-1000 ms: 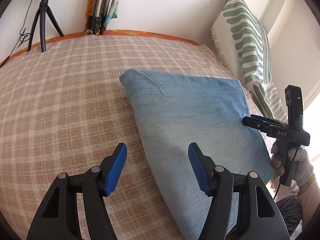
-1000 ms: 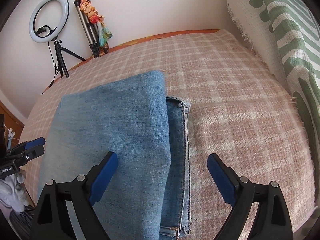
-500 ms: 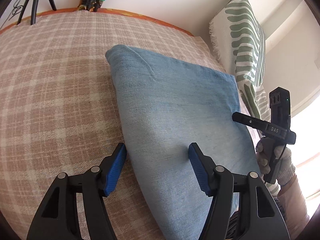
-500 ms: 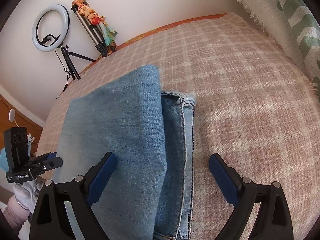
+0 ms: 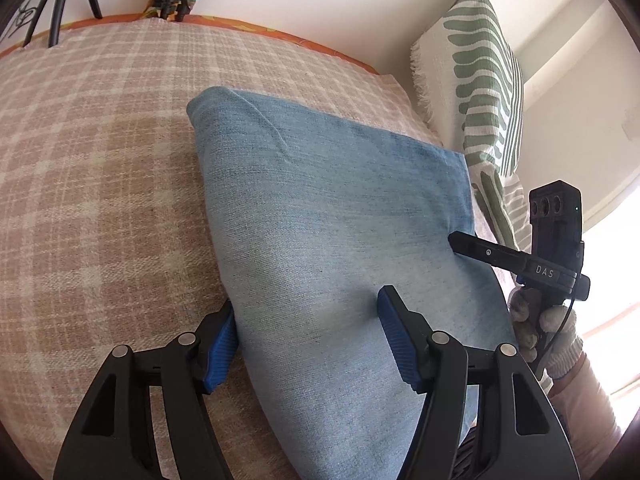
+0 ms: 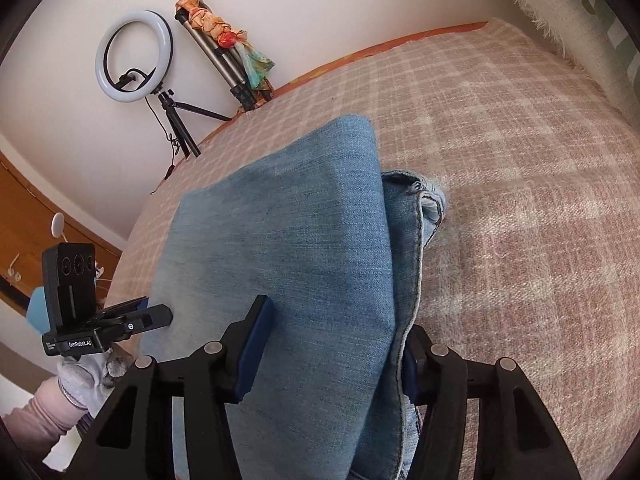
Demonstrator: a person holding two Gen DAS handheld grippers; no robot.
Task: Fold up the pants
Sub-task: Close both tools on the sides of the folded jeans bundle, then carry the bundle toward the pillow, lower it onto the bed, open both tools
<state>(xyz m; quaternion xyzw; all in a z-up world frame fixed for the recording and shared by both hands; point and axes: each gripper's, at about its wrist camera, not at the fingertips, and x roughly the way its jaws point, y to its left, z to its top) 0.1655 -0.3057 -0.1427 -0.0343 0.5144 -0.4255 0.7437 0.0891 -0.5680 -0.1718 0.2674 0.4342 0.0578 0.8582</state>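
The folded light blue jeans point(image 5: 332, 240) lie on the plaid bedcover point(image 5: 100, 184); they also show in the right wrist view point(image 6: 288, 248), with the waistband edge point(image 6: 424, 208) sticking out on the right. My left gripper point(image 5: 306, 336) is open and straddles the near left edge of the fold, its left pad point(image 5: 220, 344) against the edge. My right gripper point(image 6: 332, 344) is open and straddles the other near edge, its right pad hidden under the denim. Each gripper shows in the other view: the right gripper point(image 5: 456, 238) touches the denim, the left gripper point(image 6: 160, 312) too.
A green-and-white patterned pillow point(image 5: 480, 80) stands against the wall at the bed's head. A ring light on a tripod point(image 6: 136, 56) and a folded tripod with a scarf point(image 6: 224, 48) stand beyond the far bed edge. A wooden cabinet point(image 6: 24, 220) is at the left.
Both grippers have moved forward and down onto the jeans, so that each now has a side edge of the fold between its open fingers.
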